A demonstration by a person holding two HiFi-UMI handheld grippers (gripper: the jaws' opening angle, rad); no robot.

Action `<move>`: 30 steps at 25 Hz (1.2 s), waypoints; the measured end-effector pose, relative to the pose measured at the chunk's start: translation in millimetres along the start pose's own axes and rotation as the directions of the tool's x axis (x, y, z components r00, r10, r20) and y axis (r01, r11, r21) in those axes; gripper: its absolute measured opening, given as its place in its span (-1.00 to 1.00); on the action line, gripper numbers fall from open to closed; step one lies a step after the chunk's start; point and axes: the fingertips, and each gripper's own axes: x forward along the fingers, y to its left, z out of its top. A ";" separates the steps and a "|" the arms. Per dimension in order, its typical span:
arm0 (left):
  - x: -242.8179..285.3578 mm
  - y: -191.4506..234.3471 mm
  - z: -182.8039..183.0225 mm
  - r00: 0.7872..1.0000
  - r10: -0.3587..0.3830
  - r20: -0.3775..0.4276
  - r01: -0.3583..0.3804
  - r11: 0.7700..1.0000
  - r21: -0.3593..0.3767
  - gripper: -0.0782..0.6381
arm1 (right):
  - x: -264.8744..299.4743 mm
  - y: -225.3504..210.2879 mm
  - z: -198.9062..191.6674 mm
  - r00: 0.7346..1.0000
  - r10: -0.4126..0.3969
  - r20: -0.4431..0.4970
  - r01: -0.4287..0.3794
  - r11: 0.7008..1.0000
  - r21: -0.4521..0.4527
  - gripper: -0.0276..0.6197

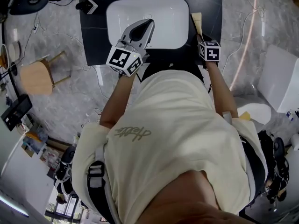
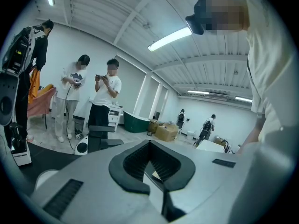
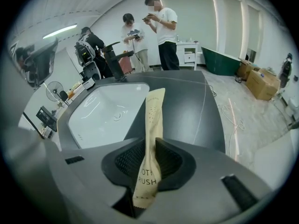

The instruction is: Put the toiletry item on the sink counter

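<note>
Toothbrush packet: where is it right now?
The toothbrush packet is clamped in the right gripper, as that gripper's own view shows. It sticks out over the dark counter, just right of the white basin.

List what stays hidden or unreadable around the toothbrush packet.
- Print on the toothbrush packet: right gripper view, partly covered by fingers of the right gripper.
- Front edge of the sink counter: head view, behind the person's torso.
- Packet contents: sealed, unseen in every view.
</note>
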 end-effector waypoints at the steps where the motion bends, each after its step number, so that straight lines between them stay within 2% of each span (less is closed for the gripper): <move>1: -1.1 0.2 -0.2 1.000 0.000 0.000 0.000 1.000 -0.001 -0.77 | -0.3 0.6 -0.3 1.000 0.000 -0.001 0.000 1.000 0.000 -0.68; 18: -12.1 2.6 -6.0 0.999 -0.035 0.018 0.035 0.999 -0.015 -0.77 | -23.8 18.7 15.6 0.997 -0.030 0.074 0.031 0.999 -0.018 -0.68; 30: -16.6 -18.8 -1.6 0.996 -0.068 0.053 0.068 0.998 0.000 -0.77 | -71.9 33.7 34.3 0.978 -0.008 0.209 0.010 1.000 -0.011 -0.68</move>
